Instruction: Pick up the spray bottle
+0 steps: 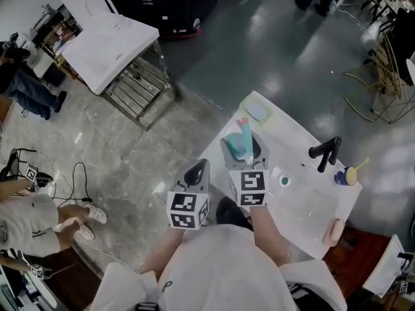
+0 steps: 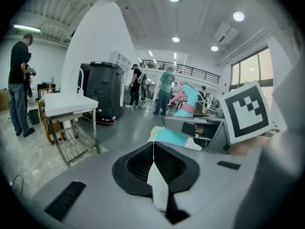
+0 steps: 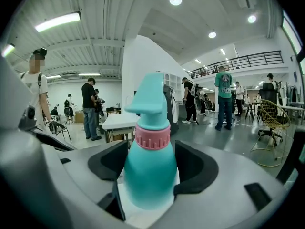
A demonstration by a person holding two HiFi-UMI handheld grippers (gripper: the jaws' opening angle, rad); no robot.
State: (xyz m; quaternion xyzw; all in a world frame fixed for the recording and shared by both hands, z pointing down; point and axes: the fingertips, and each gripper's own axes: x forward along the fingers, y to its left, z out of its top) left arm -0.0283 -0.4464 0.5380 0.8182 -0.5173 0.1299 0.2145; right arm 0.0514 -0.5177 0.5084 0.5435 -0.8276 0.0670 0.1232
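Fingers (image 3: 107, 162) of right gripper (image 3: 150, 149) pinching spray bottle (image 3: 149, 173) at belly, one pad each side. Best handled with firm even squeeze and straight lift, no tilt. Long axis upright between pads; pink collar above fingertips, nozzle out over the left-hand pad. Left gripper (image 2: 153, 149) alongside, pads pressed together, empty. White table (image 1: 305, 196) beyond fingertips

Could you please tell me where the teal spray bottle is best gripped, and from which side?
Grip the spray bottle by its rounded body below the pink collar, from the side, as the right gripper has it: it stands upright, the body is broad, the trigger head overhangs.
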